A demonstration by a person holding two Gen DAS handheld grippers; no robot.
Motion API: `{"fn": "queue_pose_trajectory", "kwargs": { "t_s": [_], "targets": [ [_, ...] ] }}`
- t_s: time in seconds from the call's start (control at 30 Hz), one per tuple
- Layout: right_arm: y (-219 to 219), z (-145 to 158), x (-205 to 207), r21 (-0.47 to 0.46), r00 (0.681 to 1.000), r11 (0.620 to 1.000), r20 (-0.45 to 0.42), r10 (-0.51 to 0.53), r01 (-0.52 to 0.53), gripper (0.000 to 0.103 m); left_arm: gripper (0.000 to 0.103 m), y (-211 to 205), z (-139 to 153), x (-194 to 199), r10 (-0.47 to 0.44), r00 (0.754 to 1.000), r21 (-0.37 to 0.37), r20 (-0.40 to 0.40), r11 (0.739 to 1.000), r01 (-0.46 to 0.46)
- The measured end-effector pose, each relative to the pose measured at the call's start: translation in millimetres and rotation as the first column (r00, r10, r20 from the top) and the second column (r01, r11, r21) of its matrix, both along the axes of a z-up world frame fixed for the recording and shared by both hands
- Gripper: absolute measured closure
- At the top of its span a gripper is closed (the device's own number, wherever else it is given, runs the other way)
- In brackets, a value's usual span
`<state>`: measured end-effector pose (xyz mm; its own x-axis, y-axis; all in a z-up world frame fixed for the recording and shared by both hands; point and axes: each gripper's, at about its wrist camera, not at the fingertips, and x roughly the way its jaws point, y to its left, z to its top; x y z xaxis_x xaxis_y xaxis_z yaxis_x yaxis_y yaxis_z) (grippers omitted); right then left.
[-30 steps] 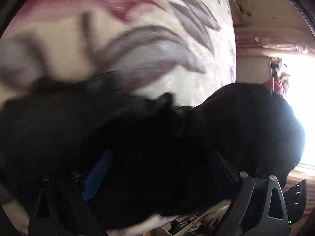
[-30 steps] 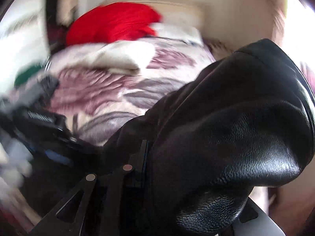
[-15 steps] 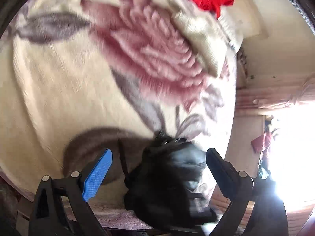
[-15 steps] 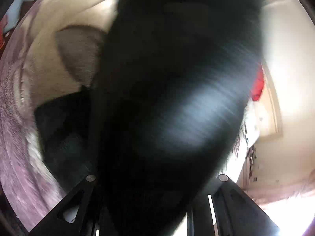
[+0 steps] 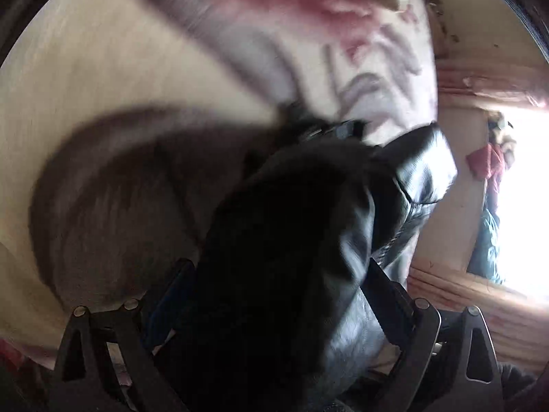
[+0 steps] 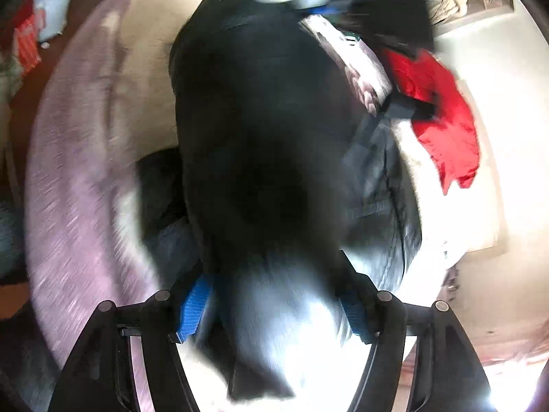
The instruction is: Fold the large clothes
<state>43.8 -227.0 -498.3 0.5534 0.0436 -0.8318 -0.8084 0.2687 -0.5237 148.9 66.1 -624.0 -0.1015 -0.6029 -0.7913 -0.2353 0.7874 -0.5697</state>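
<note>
On the bed's floral blanket lies the black leather jacket, a fold of it running between the right gripper, whose fingers have just been spreading apart, and another bunched between the left gripper, where I cannot tell whether its fingers clench it.

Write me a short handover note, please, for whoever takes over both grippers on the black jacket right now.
Right gripper: jaws have just been opening, black jacket still between them, pads apparently off it.
Left gripper: jaws stand wide with the jacket bunched between them; grip unclear.
The jacket lies heaped on the floral blanket; a red garment sits beyond.
Done: jacket brought onto the bed.
Left: spread it flat, fold it.
</note>
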Motion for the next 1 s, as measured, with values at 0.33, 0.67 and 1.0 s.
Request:
{"fn": "queue_pose_trajectory", "kwargs": {
  "t_s": [0.33, 0.67, 1.0],
  "targets": [
    [-92.7, 48.8, 118.7, 0.231, 0.432, 0.490, -0.832, -0.348, 0.841, 0.064, 0.004, 13.4, -22.8, -16.3, 0.058, 0.998, -0.021, -0.013, 0.998, -0.058],
    [-42.0, -89.3, 140.1, -0.175, -0.020, 0.249, -0.851, -0.524, 0.953, 0.103, 0.006, 17.7, -5.7, -20.4, 0.019, 1.000, 0.091, 0.017, 0.996, -0.021],
    [-38.0, 19.7, 194.7, 0.024, 0.106, 0.170, -0.863, -0.494, 0.985, 0.099, 0.006, 0.8, 135.8, -7.4, 0.033, 0.960, 0.197, 0.279, 0.976, -0.091]
  ]
}}
